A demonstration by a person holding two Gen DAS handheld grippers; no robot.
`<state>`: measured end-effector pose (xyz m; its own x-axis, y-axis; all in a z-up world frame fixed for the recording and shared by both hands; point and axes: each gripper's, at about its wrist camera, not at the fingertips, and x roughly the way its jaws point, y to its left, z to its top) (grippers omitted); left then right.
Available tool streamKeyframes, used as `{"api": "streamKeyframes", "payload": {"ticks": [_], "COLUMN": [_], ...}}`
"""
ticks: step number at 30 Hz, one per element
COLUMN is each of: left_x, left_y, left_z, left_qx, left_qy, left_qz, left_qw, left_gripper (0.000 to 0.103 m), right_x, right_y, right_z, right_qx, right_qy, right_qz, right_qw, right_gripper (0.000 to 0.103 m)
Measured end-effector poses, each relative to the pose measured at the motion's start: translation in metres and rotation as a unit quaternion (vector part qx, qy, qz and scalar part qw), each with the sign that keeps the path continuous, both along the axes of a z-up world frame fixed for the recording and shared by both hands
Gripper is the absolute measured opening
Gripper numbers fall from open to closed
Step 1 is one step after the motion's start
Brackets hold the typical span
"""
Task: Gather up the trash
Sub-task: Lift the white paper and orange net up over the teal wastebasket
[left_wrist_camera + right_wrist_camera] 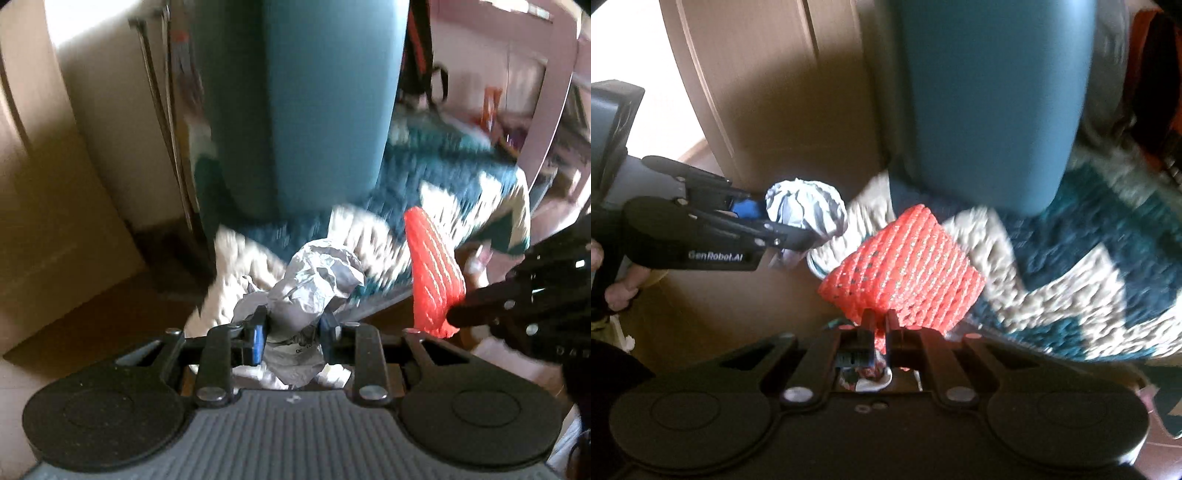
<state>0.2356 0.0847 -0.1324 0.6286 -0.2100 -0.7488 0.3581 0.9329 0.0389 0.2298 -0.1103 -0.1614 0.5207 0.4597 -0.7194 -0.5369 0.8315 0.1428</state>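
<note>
1. The left claw [291, 328] grips a crumpled ball of silver-grey paper [317, 280] between its blue pads, held above the floor.
2. The right claw [881, 325] is clamped almost fully closed on one corner of an orange-red foam mesh sleeve [905, 269], which sticks out ahead of it.
3. Risk: that corner pinch is thin, so a quick swing could let the mesh slip free. The paper could also tear or spring out.
4. Ahead stands a tall teal plastic bin [990, 107], just beyond both pieces; its top is out of view.
5. A teal-and-cream patterned rug [1089, 251] lies underneath, and a beige wall panel [48, 229] stands on the left. The claws are close together and could knock.
</note>
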Motion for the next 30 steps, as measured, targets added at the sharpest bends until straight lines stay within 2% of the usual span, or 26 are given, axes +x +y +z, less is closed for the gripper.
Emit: {"api": "streamKeyframes", "payload": {"ticks": [7,14,18,24,30], "left_x": [-0.028,-0.031,-0.02,0.011,0.045], "left_y": [-0.011,-0.015,-0.024,-0.031,-0.032], "left_z": [0.071,0.131,0.167,0.225,0.261], "left_qx": [-0.032,-0.084,-0.114,-0.133,-0.174], "left_qy": [-0.059,-0.102,-0.135,-0.164,-0.181], "left_qz": [0.03,0.078,0.096,0.129,0.137], "left_qw": [0.9973,0.9881,0.9796,0.969,0.9582], "left_gripper": [0.028,0.028,0.028,0.028,0.028], "right_x": [-0.022,-0.023,-0.013,0.016,0.058], "right_y": [-0.029,-0.042,-0.046,-0.047,-0.047], "right_z": [0.072,0.136,0.172,0.222,0.249], "right_qx": [0.033,0.043,0.056,0.068,0.061], "right_qy": [-0.057,-0.129,-0.167,-0.213,-0.237], "right_qz": [0.001,0.008,0.006,-0.001,-0.004], "right_qw": [0.998,0.991,0.984,0.975,0.97], "right_gripper": [0.004,0.004,0.004,0.004,0.004]}}
